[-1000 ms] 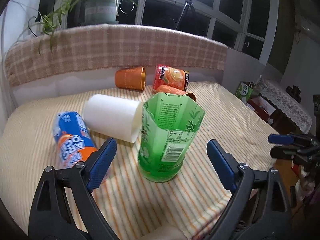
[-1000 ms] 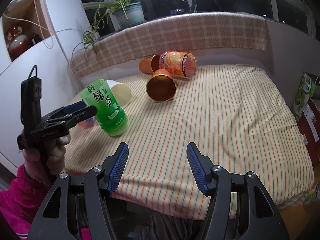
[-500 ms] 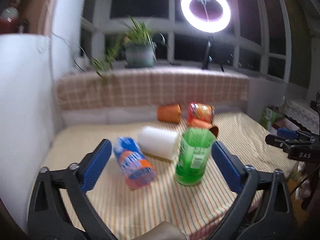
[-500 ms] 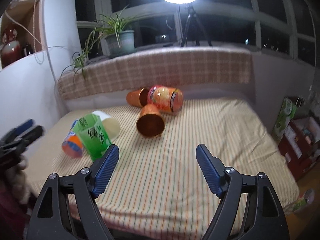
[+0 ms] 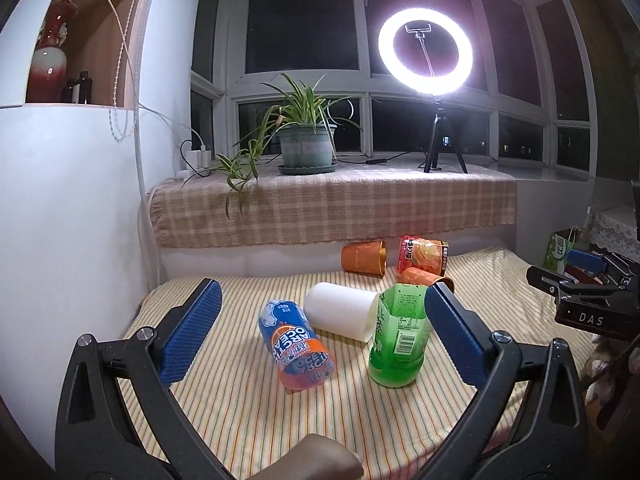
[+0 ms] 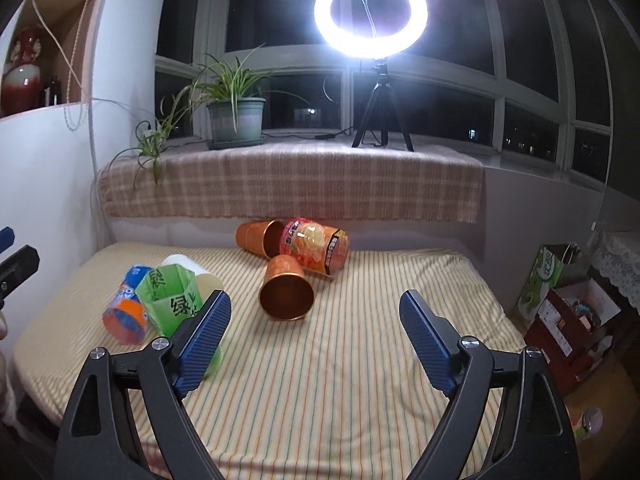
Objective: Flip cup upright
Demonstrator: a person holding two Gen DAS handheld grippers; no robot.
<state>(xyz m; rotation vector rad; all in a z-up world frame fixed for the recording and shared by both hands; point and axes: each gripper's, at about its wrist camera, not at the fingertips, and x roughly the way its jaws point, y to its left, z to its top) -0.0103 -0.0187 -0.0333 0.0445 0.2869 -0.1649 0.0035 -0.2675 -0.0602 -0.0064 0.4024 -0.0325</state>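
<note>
At the centre of the left wrist frame, a green cup (image 5: pixel 398 340) stands mouth-up on the striped bed (image 5: pixel 248 408), touching a white cup (image 5: pixel 341 311) lying on its side behind it. Lower centre lies a blue-and-orange cup (image 5: pixel 296 346) (tipped over, just left of the green one). Farther back, upper middle, two orange cups (image 5: pixel 363 258) and a red cup (image 5: pixel 422 254) lie clustered. Both the left gripper (image 5: pixel 320 332) and right gripper (image 6: pixel 314 340) have jaws spread wide, holding nothing.

left wrist: above near-left bed edge, faces window | right wrist: near edge, further right | shared: striped-cloth bed (image 5: pixel 248 408), lit white ring light (image 6: pixel 371 14)
</note>
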